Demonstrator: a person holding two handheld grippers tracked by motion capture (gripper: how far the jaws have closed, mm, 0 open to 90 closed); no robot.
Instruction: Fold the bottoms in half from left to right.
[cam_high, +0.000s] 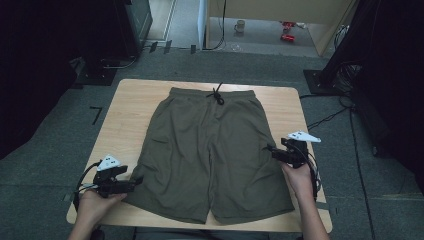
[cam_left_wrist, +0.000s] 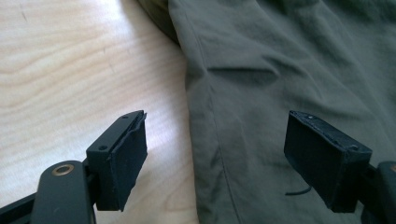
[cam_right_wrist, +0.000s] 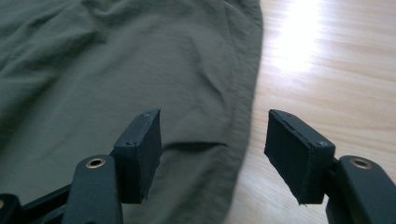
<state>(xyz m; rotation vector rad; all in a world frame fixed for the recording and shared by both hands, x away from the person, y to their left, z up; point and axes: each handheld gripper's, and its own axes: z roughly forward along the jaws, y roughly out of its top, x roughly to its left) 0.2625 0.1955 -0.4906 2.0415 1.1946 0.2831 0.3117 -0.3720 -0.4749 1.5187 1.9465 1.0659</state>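
Olive-green shorts (cam_high: 210, 150) lie flat on the wooden table (cam_high: 125, 120), waistband and black drawstring (cam_high: 218, 95) at the far side, both legs toward me. My left gripper (cam_high: 136, 181) is open at the outer edge of the left leg; in its own view the gripper (cam_left_wrist: 215, 158) straddles the side seam of the shorts (cam_left_wrist: 280, 84), one jaw over bare wood (cam_left_wrist: 70, 70). My right gripper (cam_high: 271, 150) is open at the right leg's outer edge; in its view the gripper (cam_right_wrist: 212, 156) spans the hem of the shorts (cam_right_wrist: 116, 70), the other jaw over the table (cam_right_wrist: 327, 70).
The table stands on grey carpet. Black equipment stands and cables (cam_high: 330, 117) sit at the back left and right. A mug (cam_high: 240, 26) and red objects (cam_high: 287, 30) lie on the floor far behind. Bare wood borders the shorts on both sides.
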